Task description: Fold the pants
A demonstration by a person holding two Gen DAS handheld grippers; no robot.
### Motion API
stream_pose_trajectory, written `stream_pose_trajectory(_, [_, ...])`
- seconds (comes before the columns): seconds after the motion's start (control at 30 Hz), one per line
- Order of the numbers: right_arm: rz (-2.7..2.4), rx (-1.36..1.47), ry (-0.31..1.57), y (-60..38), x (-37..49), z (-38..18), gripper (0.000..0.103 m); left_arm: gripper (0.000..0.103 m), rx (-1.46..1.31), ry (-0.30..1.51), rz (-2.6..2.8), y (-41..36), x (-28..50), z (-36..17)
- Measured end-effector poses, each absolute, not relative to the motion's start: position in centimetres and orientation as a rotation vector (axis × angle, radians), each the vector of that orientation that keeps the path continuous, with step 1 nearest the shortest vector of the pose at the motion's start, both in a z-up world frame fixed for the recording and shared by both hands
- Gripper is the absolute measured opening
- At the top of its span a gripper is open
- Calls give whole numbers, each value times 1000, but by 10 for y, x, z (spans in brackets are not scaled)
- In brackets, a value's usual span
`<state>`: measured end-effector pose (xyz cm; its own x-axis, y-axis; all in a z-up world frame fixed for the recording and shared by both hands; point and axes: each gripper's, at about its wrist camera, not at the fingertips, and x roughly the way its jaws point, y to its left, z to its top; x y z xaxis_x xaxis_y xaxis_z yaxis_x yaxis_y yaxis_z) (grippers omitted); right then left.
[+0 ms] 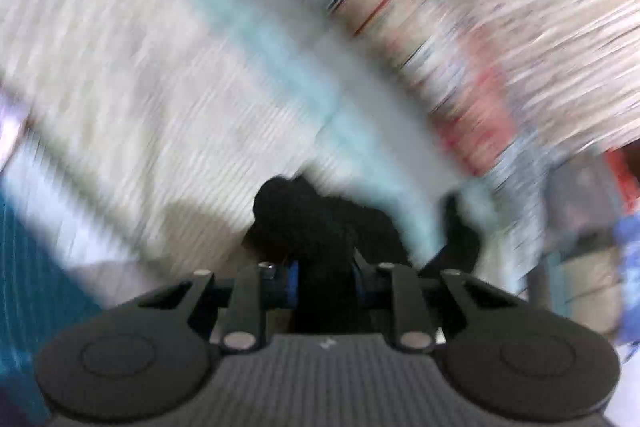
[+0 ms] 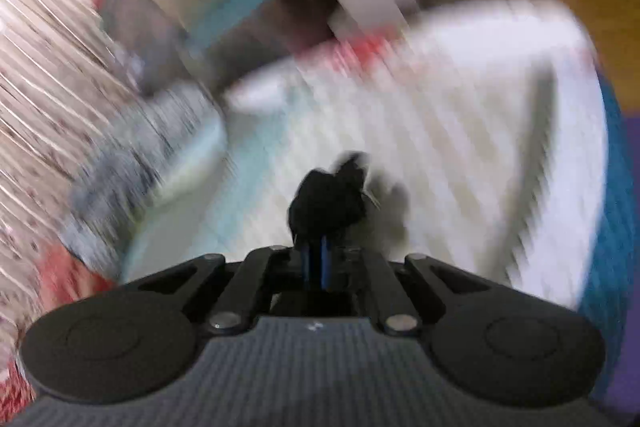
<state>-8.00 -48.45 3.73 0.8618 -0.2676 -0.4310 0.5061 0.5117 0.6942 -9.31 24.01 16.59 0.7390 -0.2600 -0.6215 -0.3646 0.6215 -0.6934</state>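
While both views smear with motion blur, the left gripper (image 1: 324,259) is clamped on a bunch of the black pants (image 1: 304,215), and the right gripper (image 2: 316,259) pinches another bunch. Beyond the pants lies the pale bedspread (image 2: 460,131), and past it a patterned blanket (image 1: 540,7). Probably a lift or carry; next, lay the cloth flat.

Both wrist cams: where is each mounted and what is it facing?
Left wrist: sits behind the left claw, looks down its fingers at black pants over a pale blanket; only the claw's linkage shows.
Right wrist: behind the right claw, same downward look, pants bunched at the tips.
Shared: pants, blanket, heavy motion blur.
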Motion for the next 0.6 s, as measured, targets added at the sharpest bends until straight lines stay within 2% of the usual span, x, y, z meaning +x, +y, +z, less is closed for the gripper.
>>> stream_pose_trajectory(0.1, [-433, 867, 162, -496, -89, 93, 8, 21, -882, 618, 21, 244, -95, 224])
stream_pose_trajectory(0.2, [-403, 812, 92, -508, -112, 121, 7, 21, -835, 582, 23, 241, -109, 235])
stream_pose_trajectory(0.3, [-368, 795, 127, -516, -135, 107, 8, 21, -793, 662, 72, 234, -125, 203])
stream_pose_trajectory(0.47, [-468, 816, 329, -520, -164, 29, 9, 22, -804, 923, 186, 219, -154, 100])
stream_pose_trajectory(0.53, [-544, 790, 465, -518, -165, -1, 15, 29, -790, 1043, 227, 212, -167, 61])
stream_pose_trajectory(0.6, [-617, 798, 529, -519, -174, -16, 33, 28, -825, 1060, 202, 214, -183, 47])
